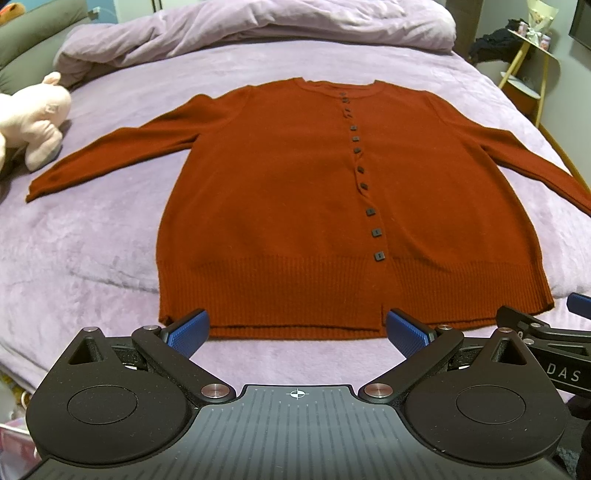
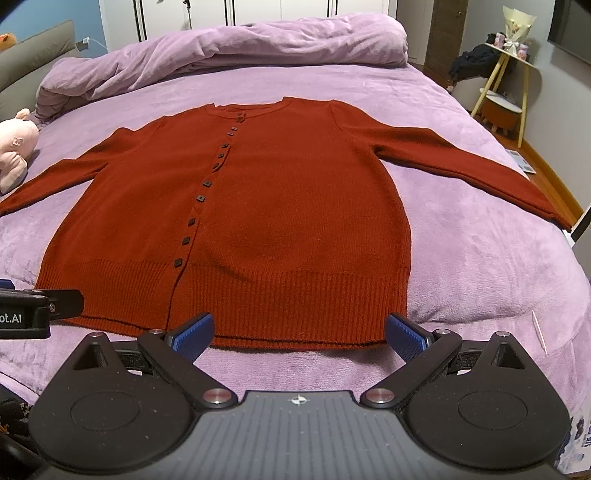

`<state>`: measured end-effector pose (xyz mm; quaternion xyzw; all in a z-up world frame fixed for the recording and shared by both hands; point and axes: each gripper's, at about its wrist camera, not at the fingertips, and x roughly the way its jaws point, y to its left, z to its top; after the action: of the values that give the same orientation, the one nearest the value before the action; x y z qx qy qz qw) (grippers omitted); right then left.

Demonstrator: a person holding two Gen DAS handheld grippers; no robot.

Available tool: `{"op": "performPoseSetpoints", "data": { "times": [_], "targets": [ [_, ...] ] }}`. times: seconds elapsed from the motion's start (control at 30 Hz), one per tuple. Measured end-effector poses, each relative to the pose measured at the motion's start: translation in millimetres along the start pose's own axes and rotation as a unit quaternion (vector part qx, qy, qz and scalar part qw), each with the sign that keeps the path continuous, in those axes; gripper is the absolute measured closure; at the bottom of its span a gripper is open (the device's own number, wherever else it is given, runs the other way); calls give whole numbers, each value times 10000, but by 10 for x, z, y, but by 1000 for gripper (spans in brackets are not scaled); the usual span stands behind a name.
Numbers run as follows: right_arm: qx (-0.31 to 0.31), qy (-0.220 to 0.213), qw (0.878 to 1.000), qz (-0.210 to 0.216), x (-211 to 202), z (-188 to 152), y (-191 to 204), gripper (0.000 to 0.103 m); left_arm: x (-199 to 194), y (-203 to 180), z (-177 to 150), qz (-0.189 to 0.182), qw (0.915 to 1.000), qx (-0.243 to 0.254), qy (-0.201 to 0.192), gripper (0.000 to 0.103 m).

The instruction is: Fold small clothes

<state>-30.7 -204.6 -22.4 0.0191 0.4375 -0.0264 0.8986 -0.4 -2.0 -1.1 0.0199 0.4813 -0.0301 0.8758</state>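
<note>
A rust-red buttoned cardigan point(image 1: 280, 192) lies flat, front up, on the purple bed, both sleeves spread out to the sides, its ribbed hem nearest me. It also shows in the right wrist view point(image 2: 280, 206). My left gripper point(image 1: 297, 328) is open and empty, hovering just before the hem, left of the button line. My right gripper point(image 2: 299, 332) is open and empty, just before the hem's right half. Each gripper's edge shows in the other's view: the right one point(image 1: 535, 328) and the left one point(image 2: 33, 310).
A pink plush toy point(image 1: 33, 122) lies at the left by the left sleeve cuff. A bunched purple duvet point(image 1: 258, 29) lies along the bed's far end. A small yellow-legged side table point(image 2: 506, 85) stands beyond the bed's right edge.
</note>
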Motion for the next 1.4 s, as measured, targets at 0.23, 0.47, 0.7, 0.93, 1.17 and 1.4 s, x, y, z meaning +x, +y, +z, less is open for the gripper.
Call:
{"op": "performPoseSetpoints", "data": {
  "times": [0.23, 0.47, 0.7, 0.93, 1.17, 1.4],
  "targets": [
    [14, -3, 10000, -2, -5, -3, -8, 4, -1, 13, -2, -26, 10000, 3, 9, 0],
    [28, -8, 10000, -7, -9, -2, -14, 4, -10, 14, 10, -40, 10000, -4, 21, 0],
    [38, -9, 10000, -4, -11, 2, -22, 4, -10, 10, 21, -39, 10000, -13, 35, 0],
    [72, 7, 10000, 3, -2, 14, -42, 4, 8, -6, 37, -40, 10000, 2, 73, 0],
    [126, 23, 9999, 46, 23, 9, -61, 4, 40, -10, 42, -38, 9999, -13, 100, 0],
    [153, 48, 9998, 71, 57, 11, -82, 4, 76, -31, 46, -54, 9999, -3, 145, 0]
  ]
}}
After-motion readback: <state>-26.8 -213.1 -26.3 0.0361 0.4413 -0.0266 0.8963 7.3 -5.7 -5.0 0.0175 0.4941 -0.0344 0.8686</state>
